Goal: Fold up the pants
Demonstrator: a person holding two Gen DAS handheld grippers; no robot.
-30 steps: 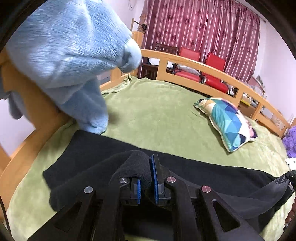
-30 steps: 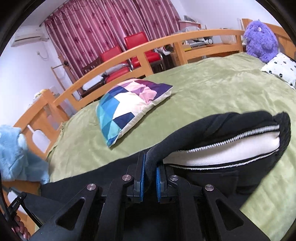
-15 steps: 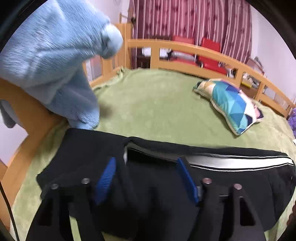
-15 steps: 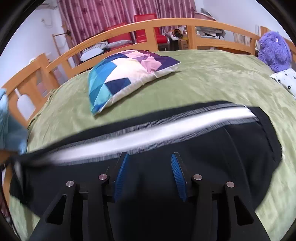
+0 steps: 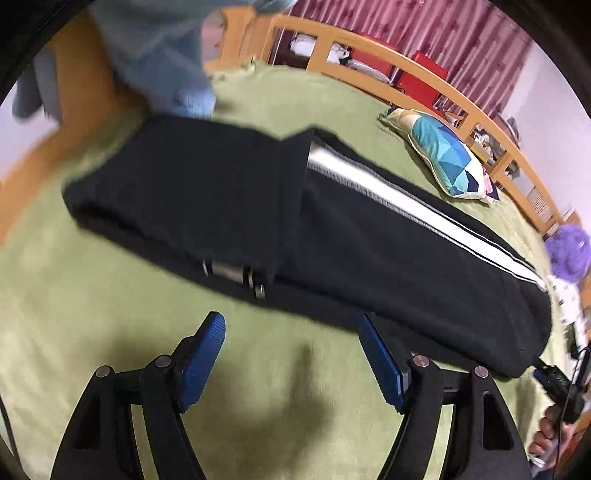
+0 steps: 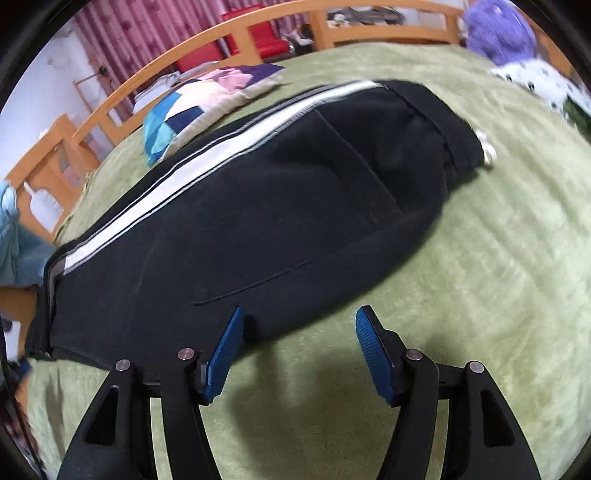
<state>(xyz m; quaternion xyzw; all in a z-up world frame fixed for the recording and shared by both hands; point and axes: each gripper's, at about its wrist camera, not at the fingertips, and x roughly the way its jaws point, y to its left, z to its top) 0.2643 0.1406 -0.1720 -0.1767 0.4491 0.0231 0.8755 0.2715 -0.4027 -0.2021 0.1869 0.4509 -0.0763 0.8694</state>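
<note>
Black pants (image 5: 369,236) with a white side stripe (image 5: 406,206) lie flat on the green bedspread (image 5: 110,332), folded lengthwise, one leg end laid over at the left. They also show in the right wrist view (image 6: 258,206), waistband toward the right. My left gripper (image 5: 291,325) is open and empty, just in front of the pants' near edge. My right gripper (image 6: 299,321) is open and empty, its left finger touching the near edge of the pants.
A patchwork pillow (image 5: 447,166) lies beyond the pants, also in the right wrist view (image 6: 207,99). A light blue garment (image 5: 159,55) hangs on the wooden bed rail (image 5: 369,48). A purple plush toy (image 6: 498,29) sits at the far right.
Both grippers let go of the pants, opened wide and pulled back toward the near side. The pants dropped flat on the bed.
</note>
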